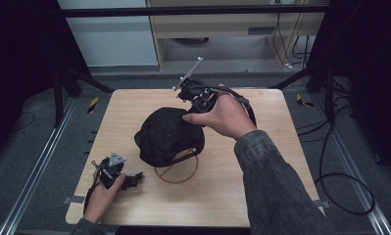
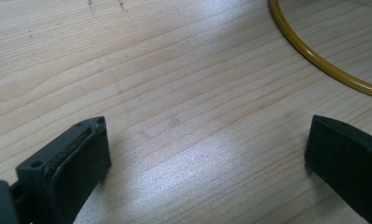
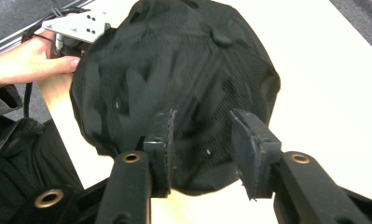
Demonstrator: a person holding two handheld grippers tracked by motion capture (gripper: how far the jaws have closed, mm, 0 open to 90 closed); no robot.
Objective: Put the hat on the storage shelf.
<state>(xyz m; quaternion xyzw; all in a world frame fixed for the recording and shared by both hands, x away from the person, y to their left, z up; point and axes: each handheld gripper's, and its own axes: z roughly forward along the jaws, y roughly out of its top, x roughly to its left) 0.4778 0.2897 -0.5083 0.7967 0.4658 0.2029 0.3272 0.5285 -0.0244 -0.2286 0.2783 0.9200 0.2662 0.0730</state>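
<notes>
The table (image 1: 261, 196) has bare wood along its near and right edges, plenty of room there. A black cap (image 1: 168, 137) sits near the middle on a yellow wire stand (image 1: 176, 172), whose ring pokes out at the cap's near side. The right gripper (image 1: 192, 102) hovers at the cap's far edge, its jaws partly apart over the mesh crown (image 3: 193, 70), gripping nothing. The left gripper (image 1: 134, 178) rests by the near left corner, jaws wide, empty, just short of the ring (image 2: 314, 56).
</notes>
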